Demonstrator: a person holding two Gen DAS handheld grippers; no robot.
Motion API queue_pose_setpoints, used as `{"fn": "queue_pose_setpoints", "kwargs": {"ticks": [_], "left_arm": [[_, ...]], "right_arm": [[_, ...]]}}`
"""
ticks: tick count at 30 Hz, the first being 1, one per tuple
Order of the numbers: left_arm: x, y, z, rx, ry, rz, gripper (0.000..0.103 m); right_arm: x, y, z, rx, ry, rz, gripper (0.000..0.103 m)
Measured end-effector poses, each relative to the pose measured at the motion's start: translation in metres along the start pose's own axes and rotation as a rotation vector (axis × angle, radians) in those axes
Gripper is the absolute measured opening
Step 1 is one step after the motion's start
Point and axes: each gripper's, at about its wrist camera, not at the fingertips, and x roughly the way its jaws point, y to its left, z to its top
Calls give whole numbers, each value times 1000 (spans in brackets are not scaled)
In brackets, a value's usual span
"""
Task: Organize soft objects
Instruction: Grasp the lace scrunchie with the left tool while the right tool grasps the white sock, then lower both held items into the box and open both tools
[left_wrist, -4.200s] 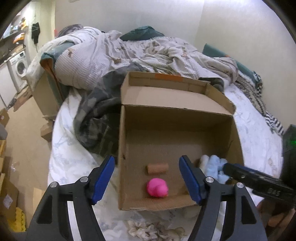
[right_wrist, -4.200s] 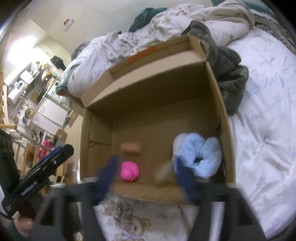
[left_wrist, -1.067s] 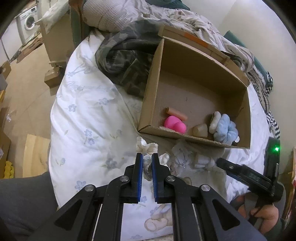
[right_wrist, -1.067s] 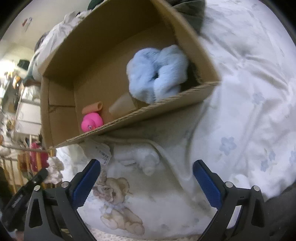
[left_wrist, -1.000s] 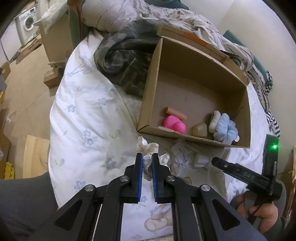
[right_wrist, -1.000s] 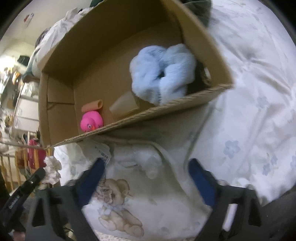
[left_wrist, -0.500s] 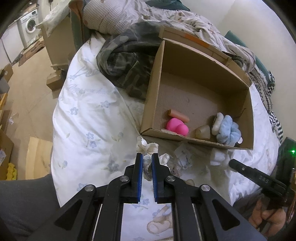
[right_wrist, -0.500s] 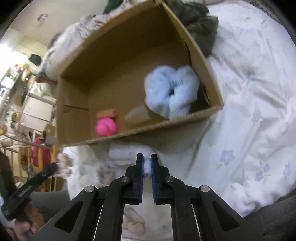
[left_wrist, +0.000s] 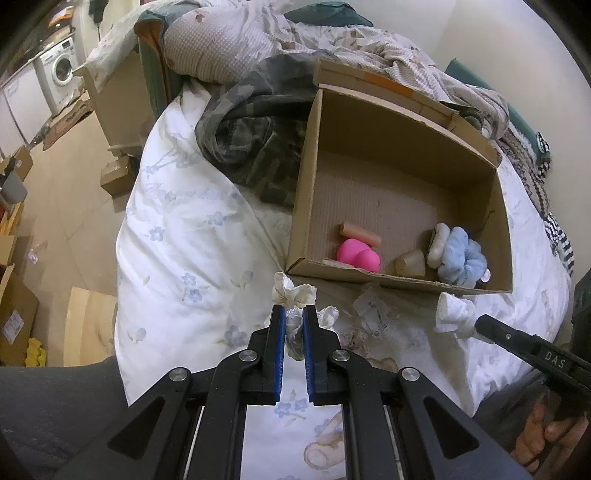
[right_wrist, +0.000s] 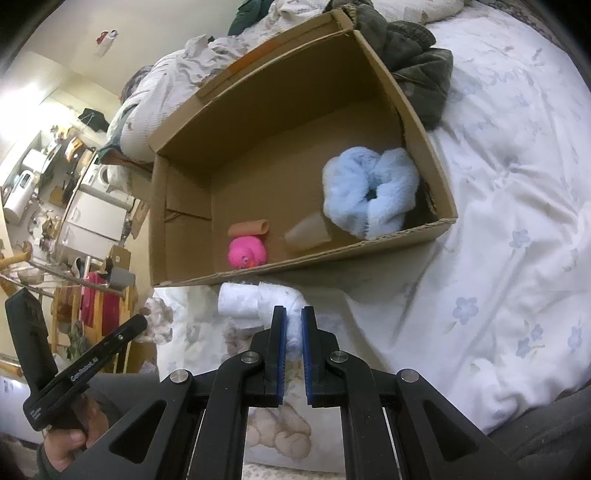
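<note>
Left tool pinches a crumpled white cloth; right tool pinches a white rolled sock before the cardboard box

A washing machine stands beyond the floral bedsheet.

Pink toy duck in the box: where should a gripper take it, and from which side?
Grip the pink duck across its round body, coming straight down from above. It sits close against the near wall of the cardboard box, with an orange roll just behind it, so a side approach looks blocked. Both grippers are full, so one would likely need freeing first.
</note>
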Motion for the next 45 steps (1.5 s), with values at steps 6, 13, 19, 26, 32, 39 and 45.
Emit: {"fn": "queue_pose_setpoints", "kwargs": {"ticks": [6, 13, 19, 26, 32, 39, 45], "left_arm": [[-16, -5, 2, 13, -41, -20, 9], [-43, -8, 13, 12, -78, -65, 9], [-66, -17, 40, 50, -170, -61, 9], [-72, -31, 70, 105, -223, -50, 9], [-67, -45, 88, 136, -254, -41, 9], [-48, -61, 98, 161, -291, -53, 9], [-14, -61, 87, 184, -273, -19, 9]], "right_arm": [[-13, 16, 0, -33, -26, 49, 10], [-40, 30, 9, -71, -89, 100, 10], [-61, 34, 26, -109, -157, 105, 10], [-73, 32, 48, -125, -232, 98, 10], [-71, 30, 63, -139, -292, 94, 10], [-57, 19, 61, -119, -298, 52, 10], [-37, 8, 66, -86, -245, -1, 10]]}}
